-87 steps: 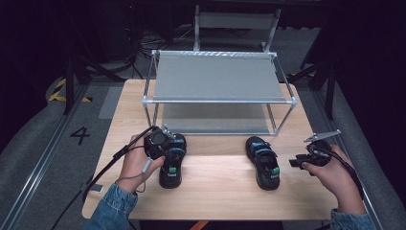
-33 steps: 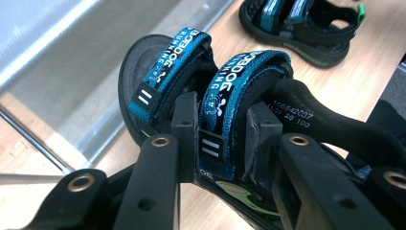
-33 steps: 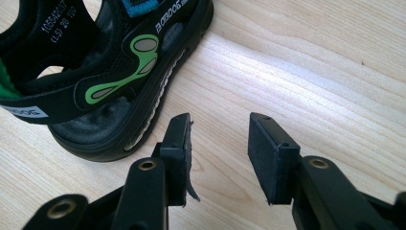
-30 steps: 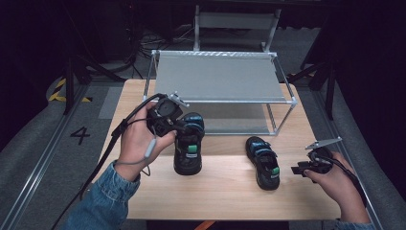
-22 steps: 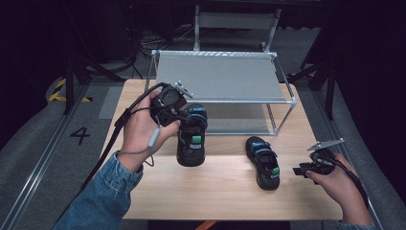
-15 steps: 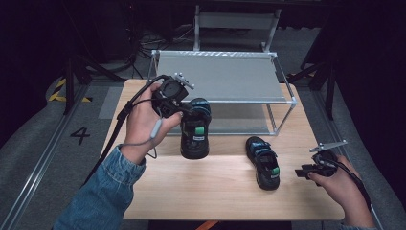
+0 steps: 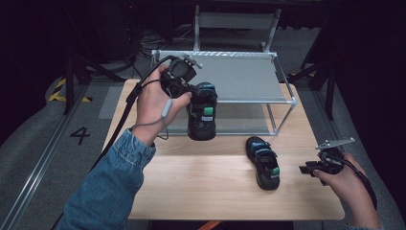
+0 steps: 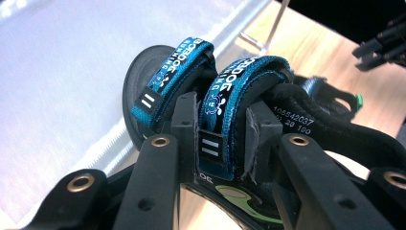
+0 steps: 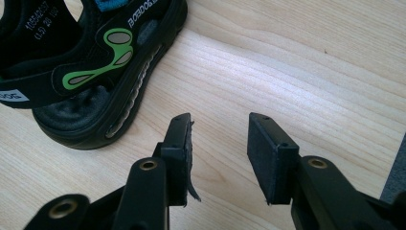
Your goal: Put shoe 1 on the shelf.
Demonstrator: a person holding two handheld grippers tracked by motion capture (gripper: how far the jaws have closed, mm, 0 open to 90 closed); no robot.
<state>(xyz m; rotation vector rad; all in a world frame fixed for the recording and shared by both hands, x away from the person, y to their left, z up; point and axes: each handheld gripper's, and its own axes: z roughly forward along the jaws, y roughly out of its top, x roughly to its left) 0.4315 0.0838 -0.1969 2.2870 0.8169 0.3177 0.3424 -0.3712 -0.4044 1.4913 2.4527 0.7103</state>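
Sandal lies flat on the desk in the lower right of the high view, just left of the right gripper, whose jaws stand apart with nothing between them. In the right gripper view that sandal fills the upper left corner; its black side bears green blotches, white digits "105542037" run along the lining, and part of a white brand word shows on the strap, too cut off to read. The jaw pads hover over bare wood near the sole, not touching it.

Farther up, at the middle of the high view, the left gripper holds a second sandal in the air, toe down, in front of the rack. A green tag marks its strap. In the left gripper view the jaws are clamped on the nearer blue strap of the lifted sandal; both straps carry white lettering, seen reversed and hard to read, plus two short white bars. The lining reads "105542037" and "28 190". Behind lies the rack's grey shelf.

At the left edge of the high view, a "4" is marked on the floor.
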